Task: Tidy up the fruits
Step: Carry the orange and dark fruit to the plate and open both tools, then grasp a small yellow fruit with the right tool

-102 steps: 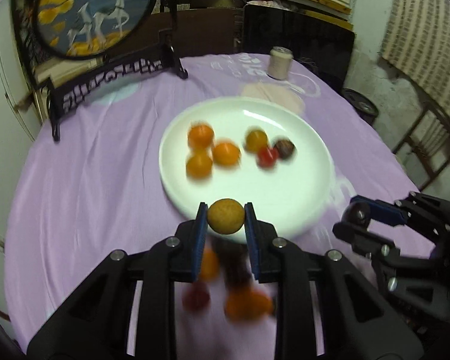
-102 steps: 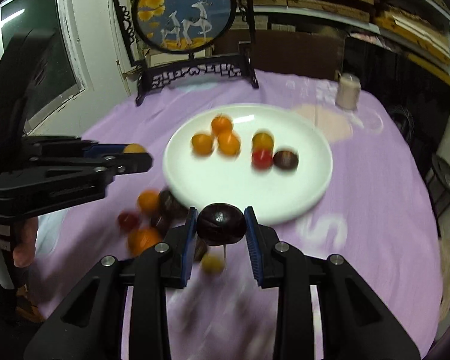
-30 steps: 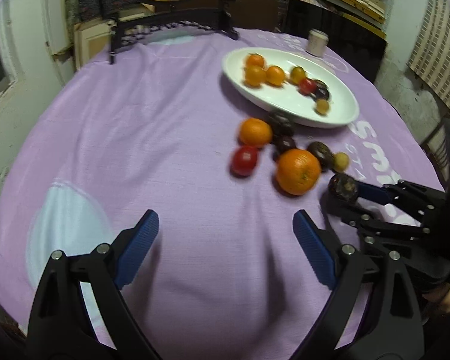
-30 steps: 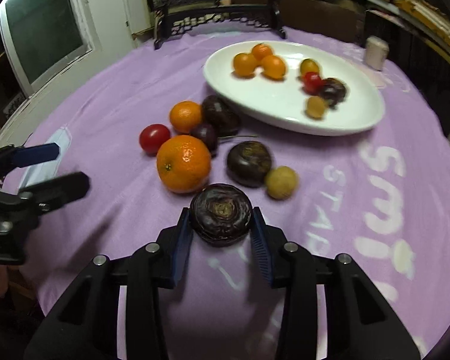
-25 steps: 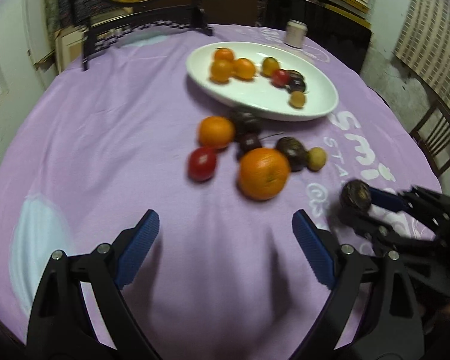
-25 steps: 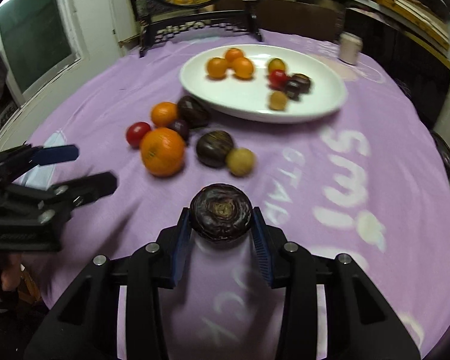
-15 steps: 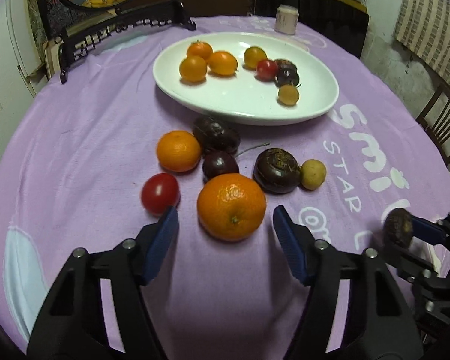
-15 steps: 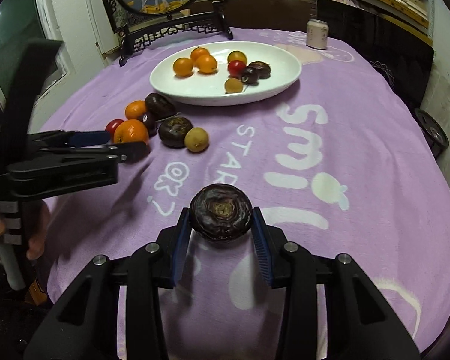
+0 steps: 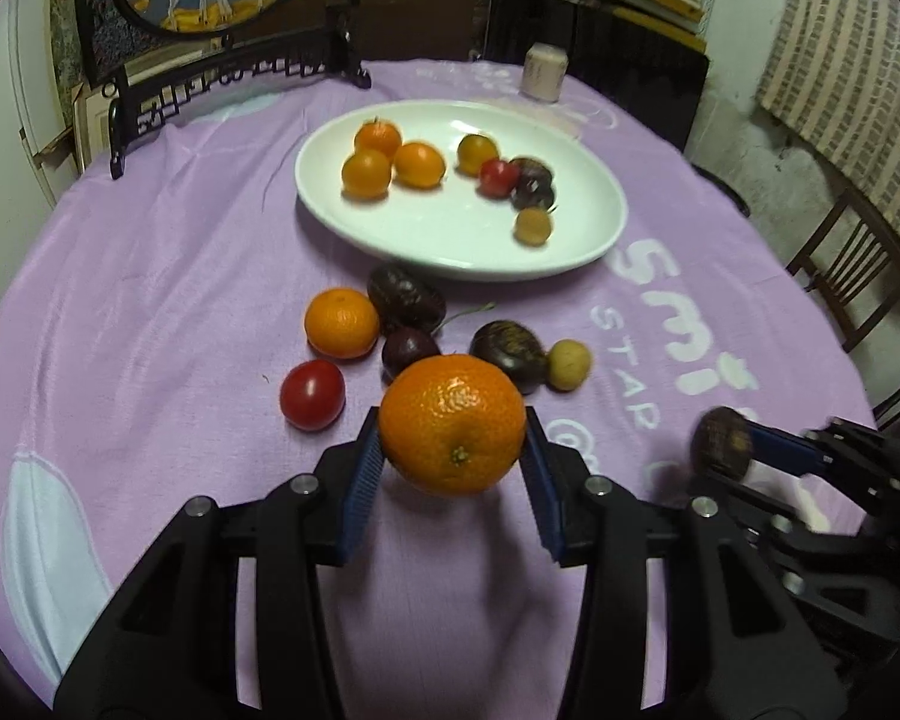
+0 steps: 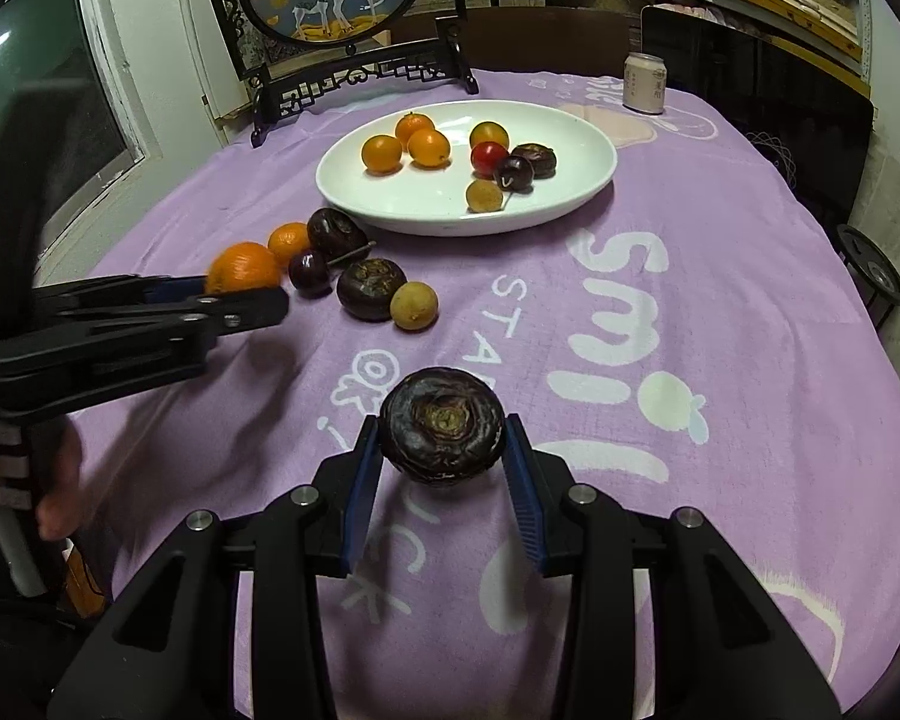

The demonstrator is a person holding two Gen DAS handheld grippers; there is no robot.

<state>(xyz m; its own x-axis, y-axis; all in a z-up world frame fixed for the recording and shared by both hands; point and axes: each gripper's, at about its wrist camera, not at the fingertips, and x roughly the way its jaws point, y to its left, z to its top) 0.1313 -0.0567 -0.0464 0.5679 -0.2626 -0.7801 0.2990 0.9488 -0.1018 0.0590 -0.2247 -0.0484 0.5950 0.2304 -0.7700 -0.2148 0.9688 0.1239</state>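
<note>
My left gripper point(image 9: 450, 438) is closing its jaws around the large orange point(image 9: 453, 423), and both blue pads touch its sides. In the right wrist view the left gripper point(image 10: 252, 297) reaches in from the left with the orange point(image 10: 243, 267) at its tip. My right gripper point(image 10: 441, 429) is shut on a dark brown round fruit point(image 10: 442, 433), held above the purple cloth. The white plate point(image 9: 450, 240) behind holds three small oranges, a red tomato and several dark and tan fruits. Between plate and left gripper lie a small orange point(image 9: 341, 323), a tomato point(image 9: 312, 394), three dark fruits and a tan one point(image 9: 568, 365).
A framed deer picture on a black stand point(image 10: 330, 12) stands at the table's back left, with a pale can point(image 10: 643, 83) at the back right. A wooden chair point(image 9: 852, 288) stands off the right edge. A person's hand point(image 10: 60, 480) holds the left gripper's handle.
My left gripper has moved forward onto the large orange and its jaws have narrowed from wide open onto it. My right gripper has drawn back from the loose fruit, still gripping the dark fruit.
</note>
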